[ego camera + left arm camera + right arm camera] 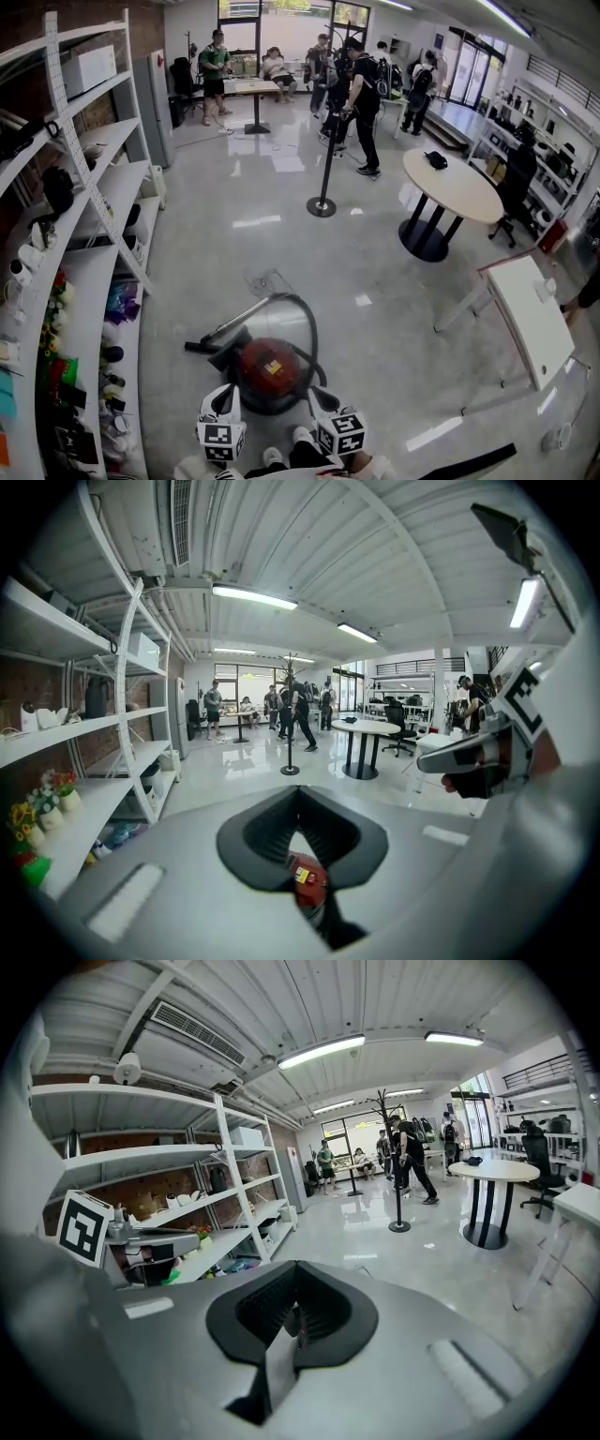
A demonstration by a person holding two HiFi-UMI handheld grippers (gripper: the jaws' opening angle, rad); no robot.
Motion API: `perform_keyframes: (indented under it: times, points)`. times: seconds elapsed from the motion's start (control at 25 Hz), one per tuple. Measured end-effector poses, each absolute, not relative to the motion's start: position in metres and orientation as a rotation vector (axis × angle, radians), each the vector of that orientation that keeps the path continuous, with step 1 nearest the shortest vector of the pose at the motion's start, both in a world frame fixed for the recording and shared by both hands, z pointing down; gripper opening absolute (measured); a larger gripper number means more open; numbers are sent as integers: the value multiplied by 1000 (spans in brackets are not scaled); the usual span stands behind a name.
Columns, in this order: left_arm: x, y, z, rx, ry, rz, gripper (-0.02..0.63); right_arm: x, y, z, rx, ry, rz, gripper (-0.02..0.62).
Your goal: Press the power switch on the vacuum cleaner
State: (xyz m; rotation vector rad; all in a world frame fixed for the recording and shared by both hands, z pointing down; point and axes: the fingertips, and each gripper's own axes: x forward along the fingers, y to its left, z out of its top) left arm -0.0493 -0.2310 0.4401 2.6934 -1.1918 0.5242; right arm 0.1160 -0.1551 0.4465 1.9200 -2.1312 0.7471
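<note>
Left gripper (223, 392) first: its jaws are drawn together at the tips and pinch nothing. Through the small gap behind those tips, in its own view, I catch a sliver of red body and a yellow label. That's the vacuum cleaner (269, 372). The right gripper (320, 394) is the same story, jaws closed tip to tip and nothing held, with only pale floor showing through the gap.

The vacuum cleaner sits on the glossy floor right in front of the person, a round red canister with dark trim. One gripper hangs at each flank of it — left at its left side, right at its right. Both are just beside the shell, though I can't tell whether either touches it. I can't pick out the switch itself from here.

A dark hose (307, 323) loops up from the canister and over to the wand (228, 329), which lies out to the left on the floor. White shelving (94, 192) runs down the left wall. Further off there's a stanchion post (323, 178) and a round table (457, 185), and people (364, 103) stand about at the far end.
</note>
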Motion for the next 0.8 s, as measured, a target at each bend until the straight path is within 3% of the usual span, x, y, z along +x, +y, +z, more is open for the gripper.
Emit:
perform_keyframes:
  times: [0.8]
  points:
    - [-40, -251, 476, 2648, -1179, 638, 0, 134, -180, 483, 1913, -2105, 836, 0]
